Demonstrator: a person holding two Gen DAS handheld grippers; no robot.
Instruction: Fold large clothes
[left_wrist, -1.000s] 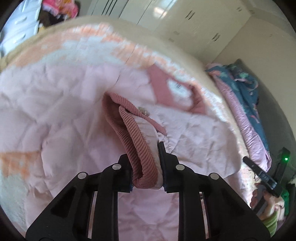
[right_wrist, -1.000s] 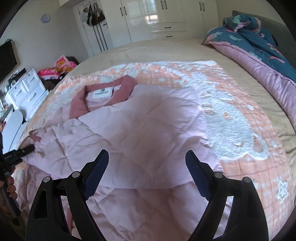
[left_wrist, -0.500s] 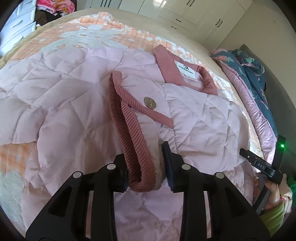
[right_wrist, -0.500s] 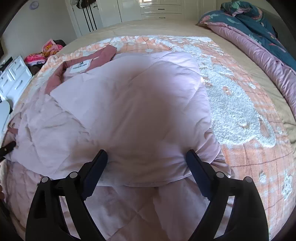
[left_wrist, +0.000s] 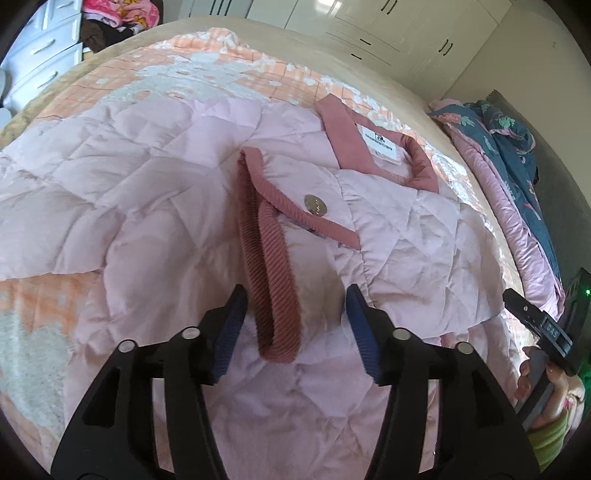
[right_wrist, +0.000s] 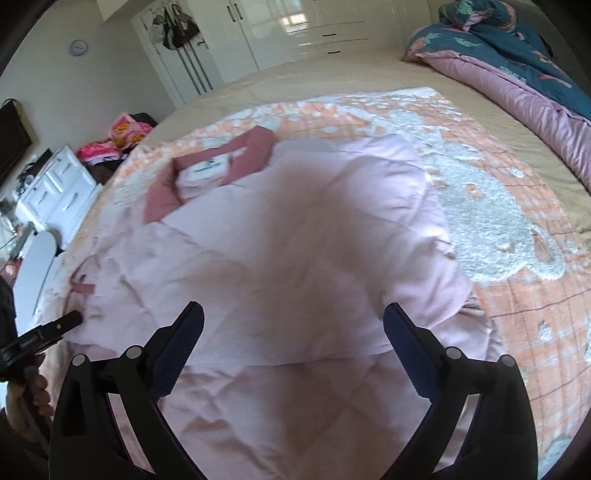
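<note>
A pale pink quilted jacket (left_wrist: 155, 206) with a dusty-red collar (left_wrist: 343, 129) lies spread on the bed; it also shows in the right wrist view (right_wrist: 295, 236). One sleeve is folded over the body, and its red ribbed cuff (left_wrist: 275, 291) lies between the fingers of my left gripper (left_wrist: 293, 325), which is open and no longer pinches it. A metal snap button (left_wrist: 315, 204) sits on the cuff tab. My right gripper (right_wrist: 293, 354) is open and empty, hovering over the folded right side of the jacket. The other gripper's tip (right_wrist: 48, 328) shows at the left edge.
The jacket lies on an orange and white blanket (right_wrist: 498, 206) over a beige bed. A blue and purple duvet (right_wrist: 517, 70) is heaped at the far right. White drawers (right_wrist: 55, 192), a pile of pink clothes (right_wrist: 118, 140) and white wardrobes (right_wrist: 280, 33) stand beyond the bed.
My left gripper carried the sleeve cuff across onto the jacket body, laid it down and opened, releasing the cuff. My right gripper stayed open, dipped over the jacket and drew back slightly.
</note>
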